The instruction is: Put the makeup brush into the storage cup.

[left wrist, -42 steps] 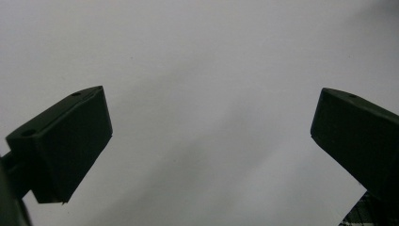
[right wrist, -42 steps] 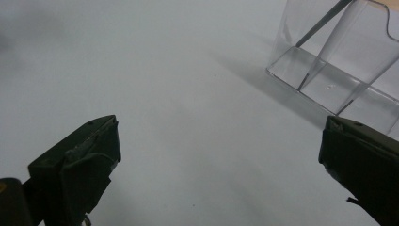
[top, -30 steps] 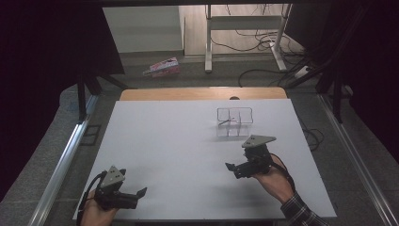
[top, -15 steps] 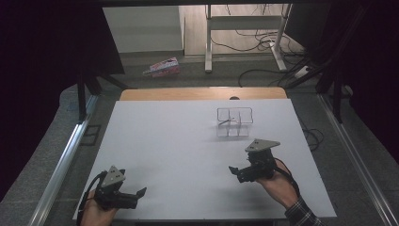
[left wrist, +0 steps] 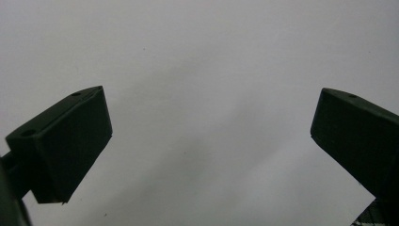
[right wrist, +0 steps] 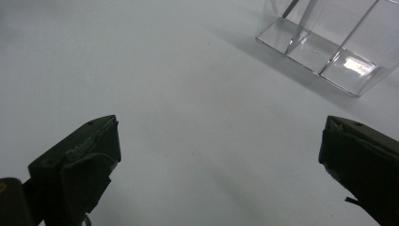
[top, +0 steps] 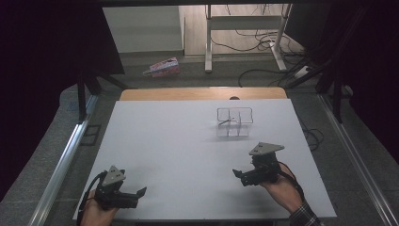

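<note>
A clear plastic box (top: 234, 121) with several compartments stands on the white table (top: 179, 141), right of the middle; a thin dark stick leans in its left compartment. My right gripper (top: 239, 175) is held in a hand near the front right, a little short of the box, and is open with nothing between its jaws. In the right gripper view the box (right wrist: 324, 47) sits at the upper right, beyond the open gripper (right wrist: 219, 155). My left gripper (top: 139, 193) rests at the front left corner, open and empty. In the left gripper view it (left wrist: 207, 141) faces bare white table.
A wooden strip (top: 202, 93) runs along the table's far edge. Metal rails (top: 66, 160) flank the table on both sides. On the floor behind lie a pink packet (top: 162, 67), cables (top: 263, 44) and desk legs (top: 207, 42).
My right gripper has drawn back from the clear box toward the table's near edge. The left gripper has stayed where it was.
</note>
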The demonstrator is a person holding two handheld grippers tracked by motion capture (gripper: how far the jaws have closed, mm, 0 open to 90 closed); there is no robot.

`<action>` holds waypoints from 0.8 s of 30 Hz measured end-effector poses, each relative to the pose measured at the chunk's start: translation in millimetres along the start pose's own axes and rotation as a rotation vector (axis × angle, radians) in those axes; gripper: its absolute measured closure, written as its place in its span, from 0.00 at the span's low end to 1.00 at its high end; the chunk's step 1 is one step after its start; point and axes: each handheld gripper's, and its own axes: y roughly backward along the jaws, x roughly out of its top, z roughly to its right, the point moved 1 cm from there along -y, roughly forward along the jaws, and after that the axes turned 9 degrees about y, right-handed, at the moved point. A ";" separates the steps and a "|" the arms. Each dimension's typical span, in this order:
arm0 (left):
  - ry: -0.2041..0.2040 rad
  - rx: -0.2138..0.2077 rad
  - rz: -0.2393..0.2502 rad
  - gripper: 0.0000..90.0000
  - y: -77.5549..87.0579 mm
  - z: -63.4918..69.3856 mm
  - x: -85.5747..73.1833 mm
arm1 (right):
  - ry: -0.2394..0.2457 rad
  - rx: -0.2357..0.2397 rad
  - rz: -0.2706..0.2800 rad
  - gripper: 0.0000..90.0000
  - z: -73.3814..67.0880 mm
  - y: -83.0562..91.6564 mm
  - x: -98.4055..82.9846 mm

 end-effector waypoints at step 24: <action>0.005 0.022 -0.018 0.00 -2.5 2.6 0.5 | -0.003 -0.032 -0.020 0.00 -0.6 16.1 -19.7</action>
